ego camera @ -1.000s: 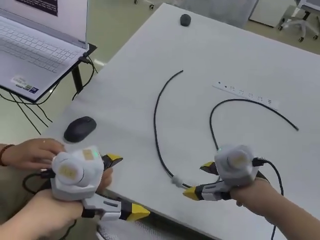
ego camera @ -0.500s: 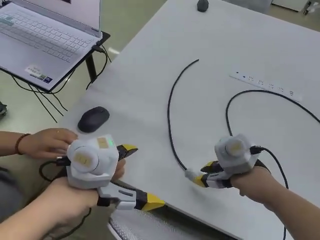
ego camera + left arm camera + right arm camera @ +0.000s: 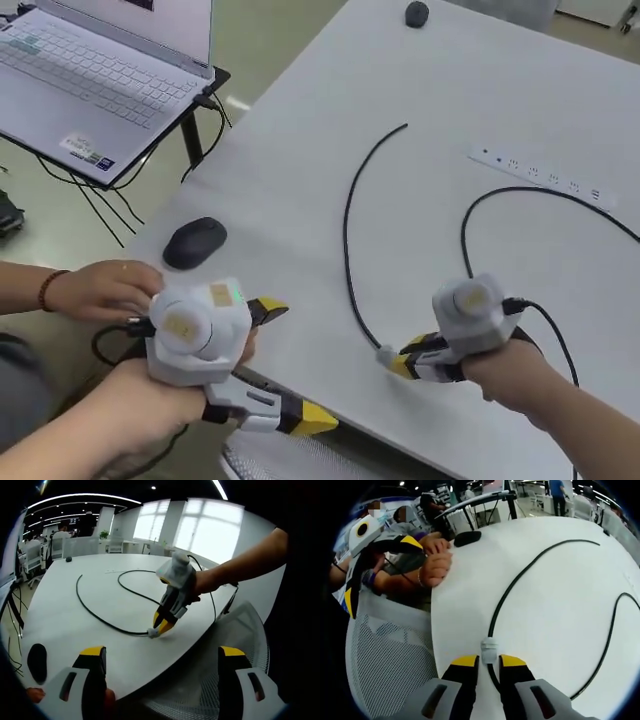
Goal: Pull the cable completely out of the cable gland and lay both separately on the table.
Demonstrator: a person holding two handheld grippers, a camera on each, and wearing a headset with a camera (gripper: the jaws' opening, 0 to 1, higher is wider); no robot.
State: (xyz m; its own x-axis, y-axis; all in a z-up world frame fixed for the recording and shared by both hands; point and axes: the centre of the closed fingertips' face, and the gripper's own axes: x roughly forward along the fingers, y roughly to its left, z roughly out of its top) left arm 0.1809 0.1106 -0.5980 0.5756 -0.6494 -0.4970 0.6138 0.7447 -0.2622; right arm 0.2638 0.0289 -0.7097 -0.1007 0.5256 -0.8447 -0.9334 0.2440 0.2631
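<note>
A long black cable (image 3: 346, 225) lies in a curve on the white table (image 3: 300, 150), with a small white cable gland (image 3: 385, 354) on its near end. My right gripper (image 3: 402, 364) is shut on the cable just behind the gland (image 3: 489, 650), near the table's front edge; the cable (image 3: 510, 592) runs away from the jaws. My left gripper (image 3: 290, 365) hangs open off the table's near-left edge with nothing between its jaws. In the left gripper view its open jaws face the right gripper (image 3: 172, 597) and the gland (image 3: 152, 632).
A dark mouse (image 3: 195, 242) lies near the left edge, with a person's hand (image 3: 100, 290) beside it. A laptop (image 3: 90, 80) stands on a side stand. A white power strip (image 3: 540, 175) and a second black cable (image 3: 500, 200) lie at the right. A mesh chair (image 3: 385, 650) stands below.
The right gripper, open a second ago, has moved onto the gland end of the cable and shut on it. The left gripper stays open. The camera has shifted.
</note>
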